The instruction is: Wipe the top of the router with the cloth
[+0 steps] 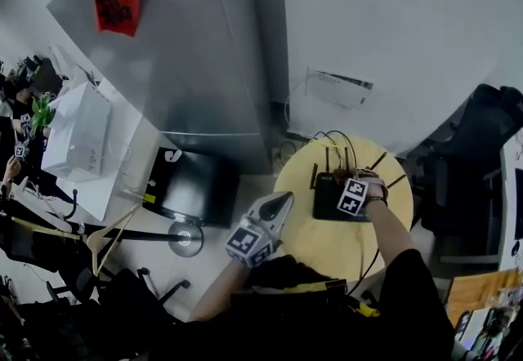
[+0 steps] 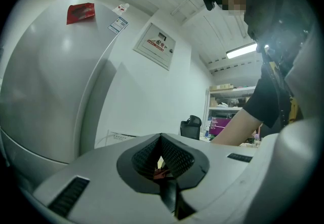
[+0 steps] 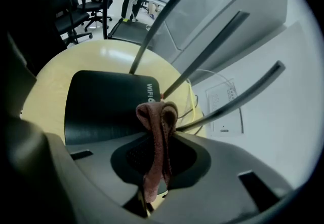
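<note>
A black router (image 1: pixel 327 202) with several upright antennas lies on a round yellow table (image 1: pixel 310 241). In the right gripper view its flat top (image 3: pixel 104 109) fills the space just ahead of the jaws. My right gripper (image 1: pixel 349 193) hovers over the router's right part, shut on a pinkish-brown cloth (image 3: pixel 157 134) whose folded end sticks out above the jaws (image 3: pixel 158 116). My left gripper (image 1: pixel 280 202) is raised at the table's left edge, off the router. It points up at the wall, and its jaws (image 2: pixel 162 141) are shut with nothing in them.
A tall grey fridge (image 1: pixel 188 49) stands behind the table, with a black box (image 1: pixel 192 186) on the floor beside it. Cables (image 1: pixel 335 141) run from the router to a white wall box (image 1: pixel 339 90). A white desk (image 1: pixel 98 180) is at left and a dark chair (image 1: pixel 482 147) at right.
</note>
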Demonstrator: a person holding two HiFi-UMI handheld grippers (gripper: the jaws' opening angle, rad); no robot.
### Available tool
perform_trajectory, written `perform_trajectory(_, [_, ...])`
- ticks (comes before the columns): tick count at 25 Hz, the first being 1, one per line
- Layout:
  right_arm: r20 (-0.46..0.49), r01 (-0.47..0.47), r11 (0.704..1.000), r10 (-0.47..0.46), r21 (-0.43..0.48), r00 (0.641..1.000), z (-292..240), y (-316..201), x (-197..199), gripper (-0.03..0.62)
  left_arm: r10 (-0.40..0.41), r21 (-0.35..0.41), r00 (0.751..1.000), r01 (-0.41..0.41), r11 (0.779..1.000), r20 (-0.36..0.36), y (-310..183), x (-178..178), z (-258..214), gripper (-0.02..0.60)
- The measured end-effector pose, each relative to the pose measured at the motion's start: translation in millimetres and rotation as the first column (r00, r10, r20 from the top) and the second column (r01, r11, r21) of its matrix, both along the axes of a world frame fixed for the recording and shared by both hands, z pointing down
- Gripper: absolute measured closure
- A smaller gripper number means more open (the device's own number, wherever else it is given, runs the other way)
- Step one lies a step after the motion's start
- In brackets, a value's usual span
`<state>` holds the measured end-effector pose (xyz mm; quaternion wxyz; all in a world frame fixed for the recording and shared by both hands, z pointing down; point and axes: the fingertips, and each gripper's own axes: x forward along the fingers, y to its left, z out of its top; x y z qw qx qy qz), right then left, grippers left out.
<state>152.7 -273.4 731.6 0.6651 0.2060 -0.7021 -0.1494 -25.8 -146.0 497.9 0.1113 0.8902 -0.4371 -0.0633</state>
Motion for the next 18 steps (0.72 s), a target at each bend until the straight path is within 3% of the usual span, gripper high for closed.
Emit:
perform_trajectory(3, [-0.029,-0.013,0.997,0.011,-0.078,1.0,17,15,2,0.534,-0.006,-0.015,1.0,0.006,1.0,0.002,1,-4,3,0.588])
perform_trajectory(7, [-0.038,-0.088,0.987,0.083,-0.137,0.996,22,25,4,0.533,0.047,0.002,0.999,-0.047,0.999,0.003,4,3,2,0.588])
perform_trajectory(12, [-0.032,-0.105,0.965,0.1,-0.241,0.994,23,42,8,0.533,0.073,-0.006,0.997,-0.073,0.997,0.011,4,12,1,0.588])
perform_trajectory(18, [0.001,-0.111,0.956,0.115,-0.271,0.993,23,65,13,0.533,0.111,0.011,0.994,-0.111,0.994,0.007,7,17,-6,0.588])
